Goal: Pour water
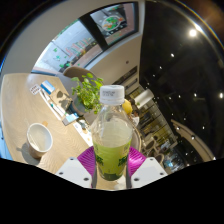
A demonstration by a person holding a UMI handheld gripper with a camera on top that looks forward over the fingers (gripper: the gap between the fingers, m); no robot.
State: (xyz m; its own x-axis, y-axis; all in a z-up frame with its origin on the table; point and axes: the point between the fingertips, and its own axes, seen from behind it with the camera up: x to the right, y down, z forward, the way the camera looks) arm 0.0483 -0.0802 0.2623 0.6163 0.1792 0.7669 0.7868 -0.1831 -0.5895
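A: What have the jaws got?

B: A bottle (113,135). The gripper (112,168) has its jaws closed on the lower part of it, a purple pad (87,159) pressed to each side. The bottle stands upright between them, lifted above the bench (25,105).

A: What kind of bottle?

B: Clear plastic, white cap (112,94) on, with a greenish liquid filling the lower part up to roughly the middle.

A: And around it?

B: Beyond the bottle and a bit to the left there is a leafy green plant (87,90). Further left, down on the light wooden bench, sits a white cup (39,137), well apart from the bottle. Near the plant lies some blue and white clutter that I cannot make out.

A: Anything else?

B: A dark glass wall (180,70) on the right with a ceiling light (193,32) reflected or shining, and a framed panel (112,20) overhead.
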